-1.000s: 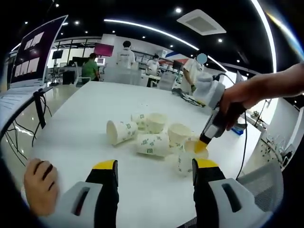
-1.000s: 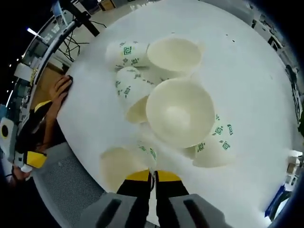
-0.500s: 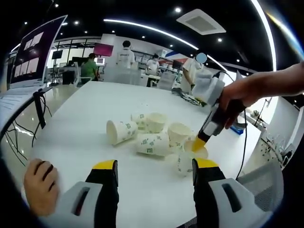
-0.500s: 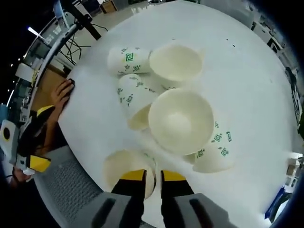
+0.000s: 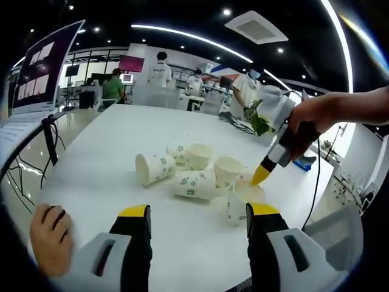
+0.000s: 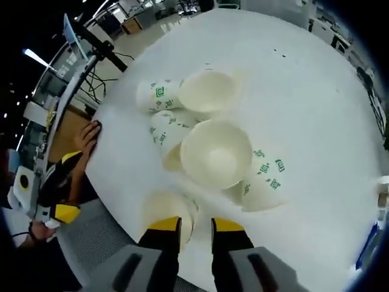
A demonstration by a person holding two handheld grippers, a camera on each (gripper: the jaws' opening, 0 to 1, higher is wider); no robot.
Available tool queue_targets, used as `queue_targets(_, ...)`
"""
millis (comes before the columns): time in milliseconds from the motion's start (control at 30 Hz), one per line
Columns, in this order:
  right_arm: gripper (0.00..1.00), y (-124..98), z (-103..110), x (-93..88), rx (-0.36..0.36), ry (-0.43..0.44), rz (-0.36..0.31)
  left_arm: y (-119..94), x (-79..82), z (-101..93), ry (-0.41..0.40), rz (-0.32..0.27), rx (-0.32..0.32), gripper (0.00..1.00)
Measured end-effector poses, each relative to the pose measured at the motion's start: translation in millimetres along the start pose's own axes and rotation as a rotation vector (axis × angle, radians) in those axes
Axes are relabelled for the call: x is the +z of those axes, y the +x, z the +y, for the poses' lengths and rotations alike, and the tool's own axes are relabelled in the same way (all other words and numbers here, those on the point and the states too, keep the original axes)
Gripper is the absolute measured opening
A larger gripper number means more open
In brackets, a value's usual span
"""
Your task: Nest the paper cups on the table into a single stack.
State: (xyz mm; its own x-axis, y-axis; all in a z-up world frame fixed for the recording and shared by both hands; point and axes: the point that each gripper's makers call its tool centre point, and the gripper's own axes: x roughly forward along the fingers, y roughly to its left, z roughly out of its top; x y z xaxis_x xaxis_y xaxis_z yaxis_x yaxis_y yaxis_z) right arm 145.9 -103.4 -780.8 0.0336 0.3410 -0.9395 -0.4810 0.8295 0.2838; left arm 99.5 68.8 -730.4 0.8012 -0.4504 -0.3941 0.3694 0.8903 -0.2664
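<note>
Large round white table (image 5: 91,158), glossy top, bare apart from a cluster of white paper cups with green square logos (image 5: 194,173) near its middle-to-near side. Some cups lie on their sides, e.g. one tipped cup with its mouth facing left (image 5: 155,168) and another lying flat in front (image 5: 196,185); a few stand upright with mouths up. Nothing nested into a single stack; cups touch or lean on each other. From the right gripper view, looking down: wide upright cup (image 6: 216,153) in the middle of the cluster, second upright cup (image 6: 208,92) beyond it, one more upright cup (image 6: 170,213) just beside the left jaw tip. Right gripper (image 6: 195,226), yellow-tipped black jaws, parted by a narrow gap, holding nothing, above the table edge. In the left gripper view it hangs over the cups (image 5: 262,175), held by a hand (image 5: 310,118). Left gripper (image 5: 197,212) low at the near edge, jaws wide apart, empty, well short of the cups. Another hand (image 5: 51,237) rests on the table rim at lower left. Room: open-plan office, dark ceiling with curved light strips (image 5: 194,39) and a ceiling vent (image 5: 254,27), big dark display screen (image 5: 45,64) at left, several people standing at desks in the back (image 5: 161,70).
</note>
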Motion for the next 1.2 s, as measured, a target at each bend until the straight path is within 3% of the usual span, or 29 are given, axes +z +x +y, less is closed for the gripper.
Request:
queue_targets(200,0.19,-10,-6,-2.1,0.041,0.063,-0.048,0,-0.3,-1.4,0.004,0.003,-0.003,0.62)
queue_targets(333,0.19,-13,-18,-3.5,0.038,0.095,-0.064,1,-0.9,-0.4,0.005,0.004,-0.004,0.62)
queue_targets(600,0.19,-19,-21,-0.1,0.038,0.125,-0.093,2,-1.6,-0.7,0.008,0.006,-0.007,0.62)
queue_targets(1200,0.19,-3,-28,31.7,0.038,0.172,-0.116,2,-2.5,-0.1,0.008,0.01,-0.006,0.62)
